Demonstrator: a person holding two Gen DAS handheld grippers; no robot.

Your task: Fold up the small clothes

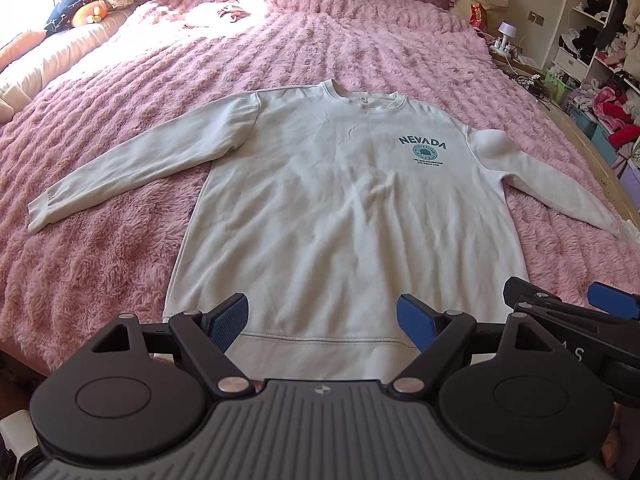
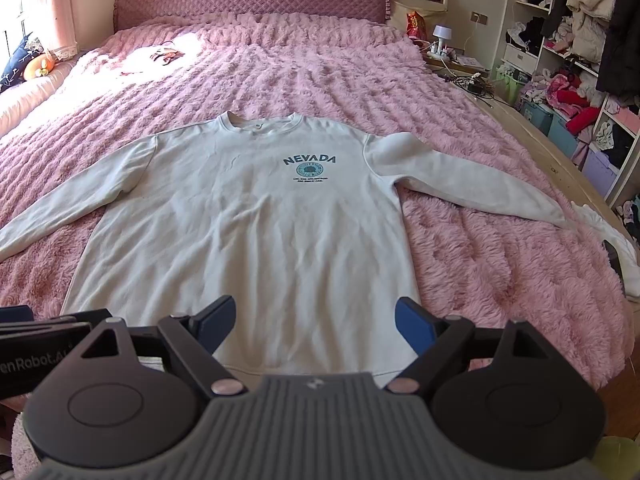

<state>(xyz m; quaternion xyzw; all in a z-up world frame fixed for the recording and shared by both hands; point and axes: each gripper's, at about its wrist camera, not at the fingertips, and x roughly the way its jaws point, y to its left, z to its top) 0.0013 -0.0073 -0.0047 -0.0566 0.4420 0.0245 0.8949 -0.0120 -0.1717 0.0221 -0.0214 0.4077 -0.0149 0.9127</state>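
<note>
On the pink blanket [image 1: 120,264] lies your white sweatshirt [image 1: 340,208], spread flat and face up, its neckline toward the headboard [image 2: 248,0] and its hem nearest you. Both sleeves stretch out to the sides of the sweatshirt, and the word NEVADA [image 2: 309,161] shows in dark green on its chest. Your left gripper [image 1: 322,320] hangs just above the sweatshirt's hem, its 2 blue-padded fingers spread wide with nothing between them. Your right gripper [image 2: 314,322] sits over the hem too, toward the sweatshirt's right corner, fingers likewise spread and holding nothing. In the left wrist view, the right gripper shows just beside the left one, at the hem's edge. Beyond the sweatshirt's right sleeve stands a shelf [image 2: 600,92] full of clothes, well apart from it.
</note>
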